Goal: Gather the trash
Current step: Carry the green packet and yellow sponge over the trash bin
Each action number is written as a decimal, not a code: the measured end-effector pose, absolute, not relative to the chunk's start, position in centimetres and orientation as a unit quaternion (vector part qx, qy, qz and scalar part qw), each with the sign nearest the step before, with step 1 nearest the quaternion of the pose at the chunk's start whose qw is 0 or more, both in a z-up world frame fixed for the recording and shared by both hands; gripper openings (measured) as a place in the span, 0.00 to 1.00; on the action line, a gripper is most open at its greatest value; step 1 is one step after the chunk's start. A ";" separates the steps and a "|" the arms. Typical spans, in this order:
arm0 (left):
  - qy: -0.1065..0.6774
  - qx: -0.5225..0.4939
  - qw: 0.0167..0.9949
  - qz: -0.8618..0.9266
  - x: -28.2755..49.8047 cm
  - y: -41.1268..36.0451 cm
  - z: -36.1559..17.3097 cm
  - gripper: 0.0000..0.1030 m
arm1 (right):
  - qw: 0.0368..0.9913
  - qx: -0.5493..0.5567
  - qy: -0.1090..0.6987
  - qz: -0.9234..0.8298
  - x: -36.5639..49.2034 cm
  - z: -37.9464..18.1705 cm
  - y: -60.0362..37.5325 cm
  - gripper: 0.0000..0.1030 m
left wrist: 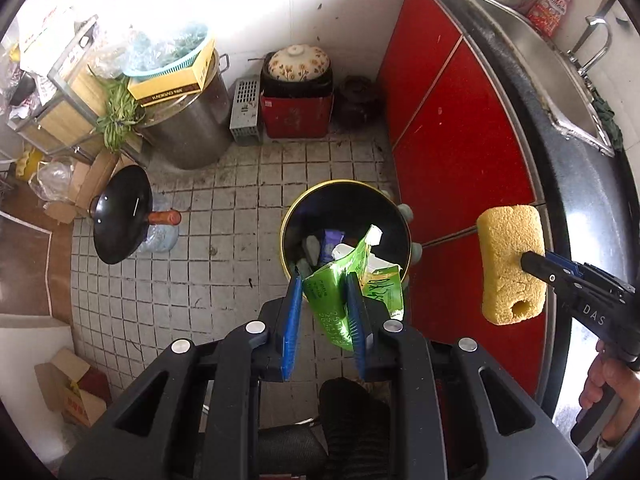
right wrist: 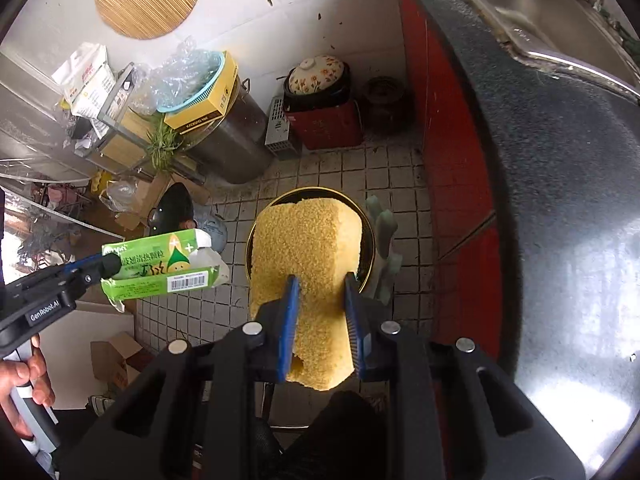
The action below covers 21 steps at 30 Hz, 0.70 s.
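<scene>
The round bin (left wrist: 346,228) stands on the tiled floor (left wrist: 192,264), close against the red cupboard doors (left wrist: 460,152) below the dark counter edge (left wrist: 560,184). To the bin's left the tiles lie bare as far as a black wok (left wrist: 120,216); behind it, along the white wall, stand a steel pot (left wrist: 192,136), a red crate (left wrist: 296,114) with a flowered clay pot (left wrist: 298,62) on top, and a grey grille box (left wrist: 244,110). Cardboard boxes (left wrist: 70,388) crowd the lower left corner.

The left gripper (left wrist: 324,308) points steeply down above the near rim of the bin, its blue fingers (left wrist: 292,320) nearly together and clamped on a crumpled green carton (left wrist: 340,300) that hangs over the bin's mouth. Wrappers and scraps already lie inside the bin. The right gripper (right wrist: 322,304) also points down, its jaws narrow and pinching a yellow sponge (right wrist: 304,260) that hides most of the bin (right wrist: 368,272) from its own camera; seen from the left wrist camera, the sponge (left wrist: 512,264) hangs right of the bin, in front of the cupboard doors.

The right gripper's body reads "DAS" (left wrist: 592,314); the left one's reads "GenRobot.AI" (right wrist: 44,312). The green carton (right wrist: 160,264) carries Chinese print, a cartoon figure and a barcode. A yellow box (left wrist: 172,84) on the steel pot bears lettering too small to read.
</scene>
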<state>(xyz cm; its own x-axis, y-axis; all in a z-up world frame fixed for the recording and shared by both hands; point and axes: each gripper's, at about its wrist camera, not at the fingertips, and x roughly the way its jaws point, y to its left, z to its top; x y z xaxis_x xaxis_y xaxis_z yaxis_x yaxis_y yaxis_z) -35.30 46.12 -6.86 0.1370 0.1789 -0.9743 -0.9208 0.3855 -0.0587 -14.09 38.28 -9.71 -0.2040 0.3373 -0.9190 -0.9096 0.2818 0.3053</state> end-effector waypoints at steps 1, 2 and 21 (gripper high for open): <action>0.512 -0.371 0.655 0.414 -35.3 46.4 -8.2 0.21 | 0.572 -0.260 0.559 0.541 -14.3 -10.6 38.8 0.22; 0.516 -0.375 0.651 0.412 -35.3 46.6 -9.4 0.21 | 0.568 -0.262 0.562 0.541 -14.4 -11.6 39.3 0.22; 0.537 -0.425 0.620 0.383 -34.5 50.3 -23.7 0.21 | 0.530 -0.262 0.619 0.517 -15.3 -25.5 44.9 0.23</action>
